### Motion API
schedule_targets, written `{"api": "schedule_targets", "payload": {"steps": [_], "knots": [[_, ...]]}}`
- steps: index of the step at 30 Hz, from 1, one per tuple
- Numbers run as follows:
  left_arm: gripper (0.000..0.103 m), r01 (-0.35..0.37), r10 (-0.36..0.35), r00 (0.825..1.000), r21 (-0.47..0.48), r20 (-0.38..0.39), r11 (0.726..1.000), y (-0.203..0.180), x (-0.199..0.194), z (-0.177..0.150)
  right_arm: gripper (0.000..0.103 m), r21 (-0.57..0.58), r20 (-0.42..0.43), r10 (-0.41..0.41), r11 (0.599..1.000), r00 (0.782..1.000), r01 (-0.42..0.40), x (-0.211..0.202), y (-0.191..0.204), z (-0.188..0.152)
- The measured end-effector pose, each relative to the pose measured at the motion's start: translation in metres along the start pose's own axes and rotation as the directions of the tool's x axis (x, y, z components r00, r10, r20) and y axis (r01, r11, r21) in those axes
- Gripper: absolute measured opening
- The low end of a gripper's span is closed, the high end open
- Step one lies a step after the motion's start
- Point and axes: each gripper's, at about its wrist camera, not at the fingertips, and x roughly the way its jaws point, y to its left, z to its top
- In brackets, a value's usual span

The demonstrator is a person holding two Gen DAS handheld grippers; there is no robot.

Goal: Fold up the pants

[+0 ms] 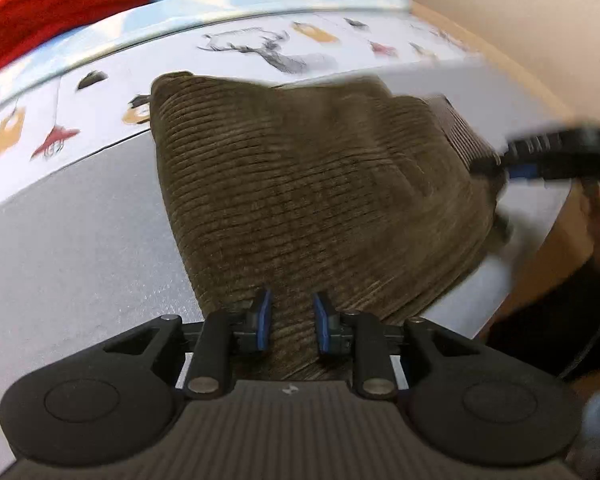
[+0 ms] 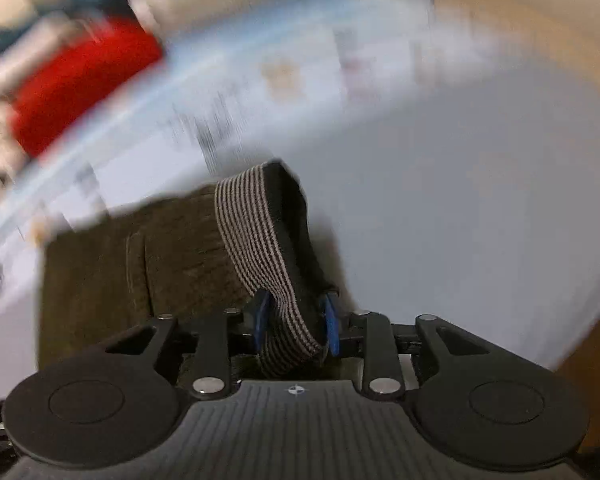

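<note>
Brown corduroy pants [image 1: 312, 200] on the grey surface [image 1: 80, 240], stretching far from both claws. Left claw [image 1: 291, 322] clamps the near fabric edge. Right claw [image 2: 296, 322] grips the striped waistband [image 2: 260, 248] at right. Fold probably runs near-to-far, with both arms equally placed.

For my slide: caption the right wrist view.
Right gripper pinching the striped waistband of brown corduroy pants above a grey table.

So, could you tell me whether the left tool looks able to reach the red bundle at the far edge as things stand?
Probably not freely: the left tool has the brown corduroy pants between its fingers, and the red bundle lies far beyond them, past the printed cloth.
</note>
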Motion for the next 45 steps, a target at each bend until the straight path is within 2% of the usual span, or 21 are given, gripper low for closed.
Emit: {"api": "schedule_targets", "payload": {"steps": [2, 4, 7, 10, 12, 14, 15, 18, 20, 22, 25, 27, 29, 31, 33, 35, 37, 39, 41, 43, 45], "knots": [[0.028, -0.018, 0.018, 1.0, 0.028, -0.002, 0.999, -0.005, -0.003, 0.006, 0.039, -0.025, 0.04, -0.002, 1.0, 0.999, 0.003, -0.004, 0.004, 0.004], [0.029, 0.001, -0.001, 1.0, -0.015, -0.001, 1.0, 0.001, -0.01, 0.012, 0.04, -0.073, 0.089, 0.001, 0.997, 0.996, 0.005, -0.017, 0.01, 0.006], [0.029, 0.009, -0.006, 0.997, -0.032, 0.083, 0.999, 0.011, -0.03, 0.034, 0.042, -0.167, 0.232, -0.04, 0.983, 0.972, 0.08, -0.047, 0.018, 0.005], [0.029, -0.017, 0.023, 0.983, -0.032, 0.18, 0.999, 0.024, -0.038, 0.065, 0.041, -0.291, 0.284, 0.069, 0.956, 0.956, 0.018, -0.06, 0.032, 0.005], [0.029, -0.03, 0.042, 0.979, -0.061, 0.199, 0.998, 0.036, -0.026, 0.084, 0.039, -0.384, 0.229, 0.1, 0.923, 0.968, -0.005, -0.047, 0.041, 0.0], [0.028, -0.062, 0.081, 0.977, -0.101, 0.197, 0.993, 0.053, 0.0, 0.096, 0.038, -0.407, 0.07, 0.031, 0.913, 0.997, 0.0, -0.011, 0.04, -0.003], [0.027, -0.089, 0.108, 0.977, -0.109, 0.184, 0.99, 0.06, 0.015, 0.098, 0.038, -0.403, 0.031, -0.027, 0.914, 0.999, 0.038, 0.005, 0.032, -0.007], [0.035, -0.143, 0.15, 0.988, -0.17, 0.027, 0.975, 0.092, 0.073, 0.096, 0.038, -0.406, 0.038, -0.024, 0.913, 0.999, 0.038, 0.006, 0.029, -0.002], [0.037, -0.112, 0.118, 0.993, -0.271, 0.008, 0.956, 0.106, 0.072, 0.104, 0.037, -0.421, 0.034, -0.009, 0.907, 0.999, 0.023, 0.001, 0.035, 0.007], [0.034, -0.09, 0.104, 0.994, -0.3, 0.033, 0.95, 0.107, 0.052, 0.111, 0.038, -0.39, 0.055, 0.002, 0.921, 0.998, 0.02, -0.007, 0.041, 0.019], [0.034, -0.087, 0.123, 0.983, -0.244, 0.136, 0.966, 0.101, 0.03, 0.114, 0.038, -0.376, 0.136, 0.045, 0.926, 0.99, 0.01, -0.006, 0.053, 0.042], [0.04, -0.124, 0.143, 0.988, -0.242, 0.06, 0.962, 0.108, 0.056, 0.11, 0.038, -0.37, 0.158, 0.041, 0.929, 0.987, 0.021, 0.015, 0.061, 0.06], [0.059, -0.129, 0.145, 0.989, -0.315, 0.025, 0.94, 0.117, 0.07, 0.099, 0.046, -0.367, 0.095, -0.02, 0.929, 0.995, 0.053, 0.045, 0.057, 0.069], [0.053, -0.144, 0.165, 0.986, -0.333, 0.034, 0.932, 0.11, 0.05, 0.102, 0.049, -0.312, 0.039, -0.063, 0.947, 0.997, 0.072, 0.058, 0.048, 0.071], [0.053, -0.115, 0.155, 0.98, -0.277, 0.127, 0.954, 0.092, 0.013, 0.099, 0.047, -0.252, 0.044, -0.036, 0.967, 0.998, 0.046, 0.043, 0.047, 0.077], [0.053, -0.084, 0.118, 0.98, -0.208, 0.157, 0.975, 0.071, -0.011, 0.093, 0.046, -0.304, 0.104, 0.012, 0.953, 0.995, 0.02, 0.016, 0.055, 0.07], [0.053, -0.087, 0.104, 0.989, -0.151, 0.104, 0.985, 0.05, -0.021, 0.084, 0.045, -0.366, 0.117, 0.063, 0.931, 0.991, -0.016, -0.004, 0.057, 0.055], [0.053, -0.055, 0.061, 0.996, -0.088, 0.064, 0.995, 0.03, -0.028, 0.06, 0.046, -0.407, 0.042, 0.07, 0.912, 0.997, -0.047, -0.003, 0.055, 0.039], [0.053, -0.031, 0.03, 0.999, -0.06, -0.022, 0.998, 0.014, -0.016, 0.03, 0.046, -0.465, -0.05, -0.033, 0.885, 0.998, 0.006, 0.018, 0.05, 0.023], [0.058, -0.075, 0.081, 0.991, 0.057, -0.108, 0.996, -0.003, 0.009, -0.001, 0.05, -0.494, -0.02, -0.085, 0.867, 0.996, 0.064, 0.021, 0.043, 0.009], [0.059, -0.124, 0.134, 0.99, 0.157, -0.051, 0.98, -0.013, 0.0, -0.008, 0.051, -0.419, -0.01, -0.027, 0.908, 1.0, 0.021, 0.007, 0.038, 0.011]]}}
